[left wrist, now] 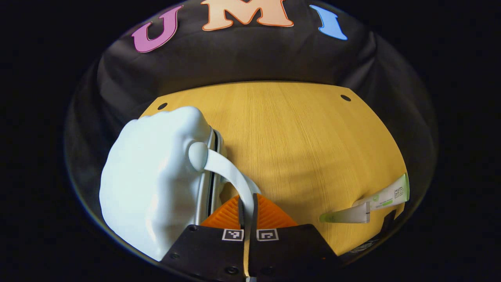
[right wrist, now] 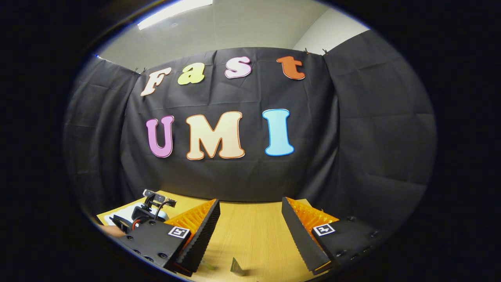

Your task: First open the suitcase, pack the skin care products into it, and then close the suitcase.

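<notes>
Left gripper (left wrist: 247,211) jaws pinching suitcase handle (left wrist: 231,172), suitcase (left wrist: 152,184) closed, right gripper (right wrist: 250,231) jaws wide, empty

right gripper (right wrist: 250,231), jaws wide apart, over table (right wrist: 250,219)

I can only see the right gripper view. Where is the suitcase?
Observer: The pale blue suitcase stands on the wooden table, close in front of the left gripper's camera.
Operator: Is anything holding it?
Observer: Yes, the left gripper is shut on its white handle.
Operator: And where are the creams?
Observer: Two skin care tubes lie on the table, off to that gripper's right, not packed yet.
</notes>
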Tool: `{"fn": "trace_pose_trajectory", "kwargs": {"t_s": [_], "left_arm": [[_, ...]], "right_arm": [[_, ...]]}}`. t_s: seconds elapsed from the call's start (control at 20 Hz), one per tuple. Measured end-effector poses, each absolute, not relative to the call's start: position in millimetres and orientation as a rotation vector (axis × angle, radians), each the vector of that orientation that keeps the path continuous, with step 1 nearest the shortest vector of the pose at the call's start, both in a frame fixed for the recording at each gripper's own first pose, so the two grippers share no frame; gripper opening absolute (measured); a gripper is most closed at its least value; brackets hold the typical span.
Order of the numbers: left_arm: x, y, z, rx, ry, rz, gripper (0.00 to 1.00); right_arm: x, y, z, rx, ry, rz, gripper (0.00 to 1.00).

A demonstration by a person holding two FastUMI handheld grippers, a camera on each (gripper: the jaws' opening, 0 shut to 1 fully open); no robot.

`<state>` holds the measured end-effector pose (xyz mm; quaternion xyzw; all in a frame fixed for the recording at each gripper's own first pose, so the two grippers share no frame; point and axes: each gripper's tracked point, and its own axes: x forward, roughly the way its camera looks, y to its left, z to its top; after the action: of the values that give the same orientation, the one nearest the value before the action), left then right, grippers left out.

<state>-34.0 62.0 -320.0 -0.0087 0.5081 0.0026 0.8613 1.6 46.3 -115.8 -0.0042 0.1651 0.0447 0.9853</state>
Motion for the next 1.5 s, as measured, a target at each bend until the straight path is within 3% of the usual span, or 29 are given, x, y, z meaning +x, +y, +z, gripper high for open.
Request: {"fn": "trace_pose_trajectory", "kwargs": {"t_s": [0.8, 1.5], "left_arm": [[-13, 76, -259, -0.110, 0.919, 0.018, 0.00], [6, 115, -234, -0.133, 0.798, 0.041, 0.00]], "right_arm": [[-3, 84, -116, 0.018, 0.311, 0.200, 0.98], [-3, 122, -120, 0.016, 0.310, 0.208, 0.96]]}}
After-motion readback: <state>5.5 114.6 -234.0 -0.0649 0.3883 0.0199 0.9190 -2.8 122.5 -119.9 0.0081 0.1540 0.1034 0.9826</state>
